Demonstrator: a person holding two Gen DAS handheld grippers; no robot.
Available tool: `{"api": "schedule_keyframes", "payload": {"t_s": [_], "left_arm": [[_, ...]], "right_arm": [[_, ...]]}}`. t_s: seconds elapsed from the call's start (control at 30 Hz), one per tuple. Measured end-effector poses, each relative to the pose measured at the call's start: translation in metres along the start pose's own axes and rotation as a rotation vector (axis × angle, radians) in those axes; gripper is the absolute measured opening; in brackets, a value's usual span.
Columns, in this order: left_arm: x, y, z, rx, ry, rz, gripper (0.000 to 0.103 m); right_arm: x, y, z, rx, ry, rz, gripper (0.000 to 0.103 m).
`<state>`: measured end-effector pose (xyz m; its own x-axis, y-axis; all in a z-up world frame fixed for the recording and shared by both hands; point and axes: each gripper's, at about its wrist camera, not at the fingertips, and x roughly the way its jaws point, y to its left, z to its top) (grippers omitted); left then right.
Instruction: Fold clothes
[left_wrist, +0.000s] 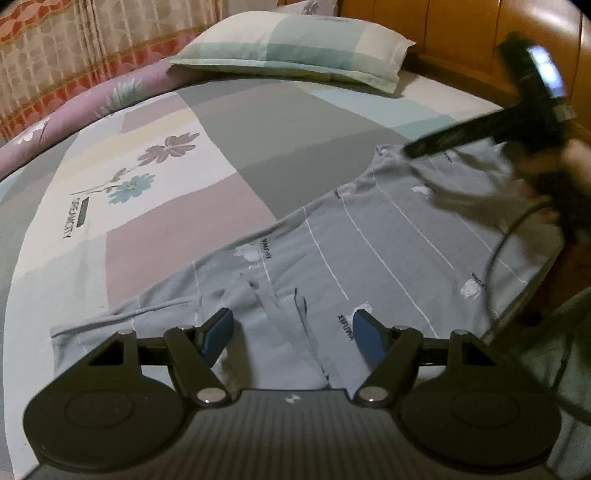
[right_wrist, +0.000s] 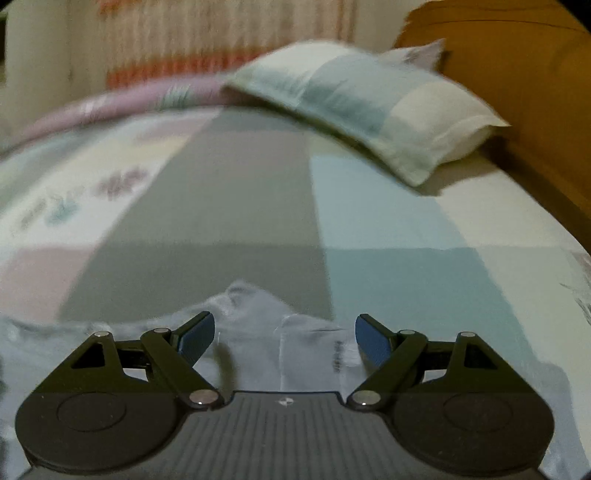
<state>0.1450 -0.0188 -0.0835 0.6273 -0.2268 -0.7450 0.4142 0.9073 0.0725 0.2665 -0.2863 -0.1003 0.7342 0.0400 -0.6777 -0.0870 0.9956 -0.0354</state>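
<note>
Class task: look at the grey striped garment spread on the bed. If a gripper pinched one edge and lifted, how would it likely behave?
The grey striped garment would probably droop and trail, since it lies limp with soft wrinkles. It looks thin, so likely light for its spread. Pushed, it would probably bunch up on the patchwork bedsheet rather than slide as one piece.

Dim, warm indoor light. Both views bulge and darken at the corners. The right wrist view is smeared throughout; in the left wrist view only the right gripper (left_wrist: 480, 136), upper right, blurs.
</note>
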Motion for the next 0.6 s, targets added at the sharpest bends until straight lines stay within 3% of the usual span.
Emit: {"api": "schedule_keyframes", "payload": {"t_s": [0.13, 0.27, 0.37, 0.6], "left_arm": [[0.002, 0.013, -0.003, -0.048, 0.007, -0.022, 0.073], [0.002, 0.018, -0.002, -0.059, 0.002, -0.027, 0.073], [-0.003, 0.02, -0.002, -0.065, -0.011, -0.029, 0.073], [-0.008, 0.007, 0.002, -0.045, -0.036, -0.057, 0.073]], "right_arm": [[0.025, 0.016, 0.007, -0.061, 0.0, -0.019, 0.091], [0.031, 0.014, 0.017, 0.0, 0.017, -0.003, 0.091], [0.008, 0.004, 0.013, 0.044, 0.014, 0.039, 0.091], [-0.085, -0.06, -0.04, 0.278, -0.019, 0.159, 0.096]]}}
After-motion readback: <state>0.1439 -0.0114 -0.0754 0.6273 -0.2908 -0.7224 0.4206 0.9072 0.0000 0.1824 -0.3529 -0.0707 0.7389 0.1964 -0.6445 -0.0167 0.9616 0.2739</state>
